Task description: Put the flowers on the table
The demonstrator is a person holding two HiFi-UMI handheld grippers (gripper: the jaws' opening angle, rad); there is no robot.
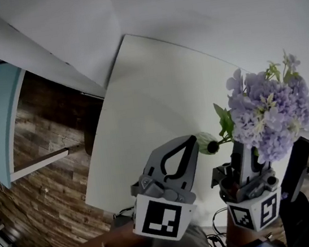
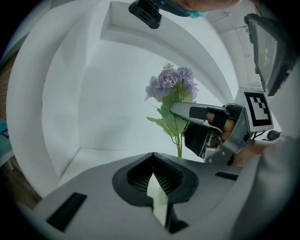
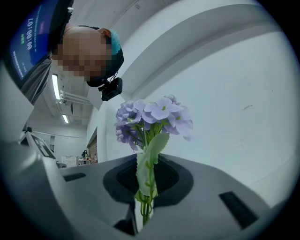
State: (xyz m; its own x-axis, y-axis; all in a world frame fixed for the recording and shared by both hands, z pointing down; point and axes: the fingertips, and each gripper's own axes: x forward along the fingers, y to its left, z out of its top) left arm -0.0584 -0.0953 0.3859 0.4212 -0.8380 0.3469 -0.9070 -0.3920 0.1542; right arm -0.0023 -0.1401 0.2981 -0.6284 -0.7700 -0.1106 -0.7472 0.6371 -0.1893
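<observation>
R gripper has its jaws closed nearly all the way on the green stems of the flowers; in the right gripper view the stems run down through the narrow slot between the jaws, w/ one pale leaf lying flat against them, and the lilac blooms fan out just past the tips. The bunch is therefore up in the grip, not lying on the desk; in the head view it hangs over the desk's near right part, blooms toward the right edge. Whether the stem ends touch the desk surface can't be told, since the left gripper view hides them behind that gripper's own body.

L gripper sits just beside the R one, to its left, over the desk's near edge; its jaws meet at the tips w/ only a thin sliver of light between them further back, and nothing is held. A small green leaf or bud on the bunch pokes out leftward, close to the L jaw tips; contact can't be made out.

Desk top is white and plain; a white wall stands behind it; wood-pattern floor shows to the left. The right gripper view also catches the person leaning over — a small black camera at the head.
</observation>
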